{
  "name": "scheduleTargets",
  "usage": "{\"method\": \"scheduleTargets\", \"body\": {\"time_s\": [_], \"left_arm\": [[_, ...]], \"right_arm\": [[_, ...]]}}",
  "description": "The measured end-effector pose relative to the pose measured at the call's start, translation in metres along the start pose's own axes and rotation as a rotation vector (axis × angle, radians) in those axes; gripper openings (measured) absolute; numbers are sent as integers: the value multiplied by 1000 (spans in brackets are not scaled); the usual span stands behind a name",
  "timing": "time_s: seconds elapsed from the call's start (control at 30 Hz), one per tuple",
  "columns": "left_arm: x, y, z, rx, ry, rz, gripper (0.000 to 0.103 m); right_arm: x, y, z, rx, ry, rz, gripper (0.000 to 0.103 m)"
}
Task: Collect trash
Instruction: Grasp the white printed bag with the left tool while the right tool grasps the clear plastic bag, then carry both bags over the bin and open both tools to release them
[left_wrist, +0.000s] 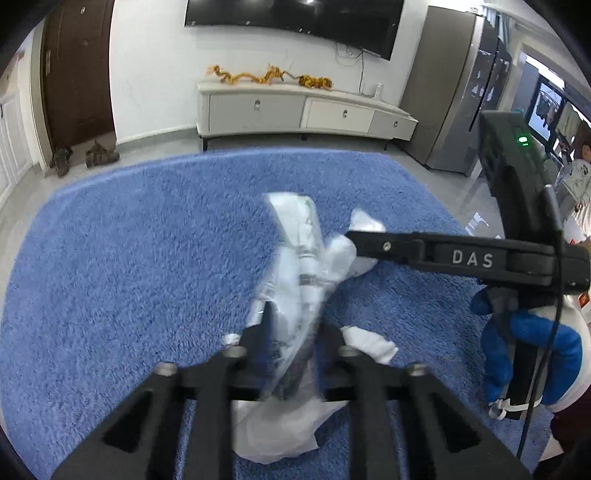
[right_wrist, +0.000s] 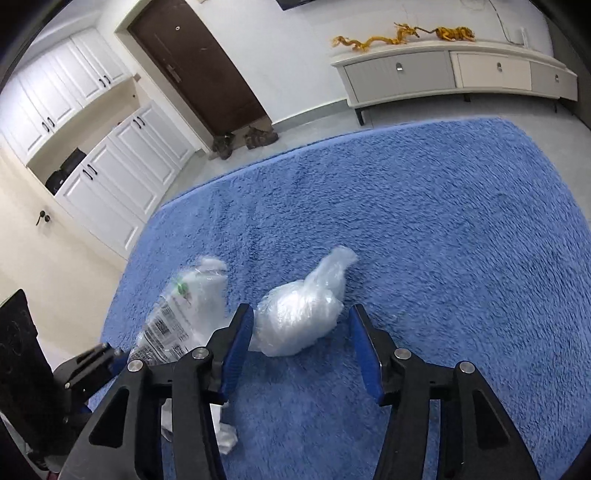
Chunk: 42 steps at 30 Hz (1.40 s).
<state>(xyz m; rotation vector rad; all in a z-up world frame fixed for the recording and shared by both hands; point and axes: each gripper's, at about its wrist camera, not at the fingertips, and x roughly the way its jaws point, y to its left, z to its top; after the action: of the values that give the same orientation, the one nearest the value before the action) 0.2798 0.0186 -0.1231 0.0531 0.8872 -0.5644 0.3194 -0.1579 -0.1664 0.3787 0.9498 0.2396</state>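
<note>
On the blue rug (right_wrist: 406, 206), your left gripper (left_wrist: 291, 328) is clenched on a printed clear plastic wrapper (left_wrist: 295, 266), its barcode label too blurred to read. Just right of that wrapper, your right gripper (right_wrist: 301, 326) stands spread wide around a crumpled clear plastic bag (right_wrist: 299, 317), not yet closed on it. White tissue scraps (left_wrist: 369, 343) lie beside the wrapper, uncollected. "DAS" shows on the right gripper's finger. Collection looks barely underway.

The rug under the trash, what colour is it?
Blue and shaggy; the rug shows best in the right wrist view.
</note>
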Motion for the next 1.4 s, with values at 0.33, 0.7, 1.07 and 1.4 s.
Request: {"method": "scheduleTargets", "body": {"time_s": [0.33, 0.7, 1.07, 1.4], "left_arm": [[-42, 4, -4, -72, -74, -17, 8], [-97, -30, -22, -38, -124, 8, 8], [-109, -76, -25, 4, -114, 45, 8], [-112, -160, -31, 139, -176, 154, 8]], "right_arm": [[-45, 17, -9, -98, -71, -15, 29], [-125, 48, -40, -293, -175, -116, 28], [-190, 41, -73, -390, -261, -211, 28], [-239, -20, -107, -306, -296, -251, 28]]}}
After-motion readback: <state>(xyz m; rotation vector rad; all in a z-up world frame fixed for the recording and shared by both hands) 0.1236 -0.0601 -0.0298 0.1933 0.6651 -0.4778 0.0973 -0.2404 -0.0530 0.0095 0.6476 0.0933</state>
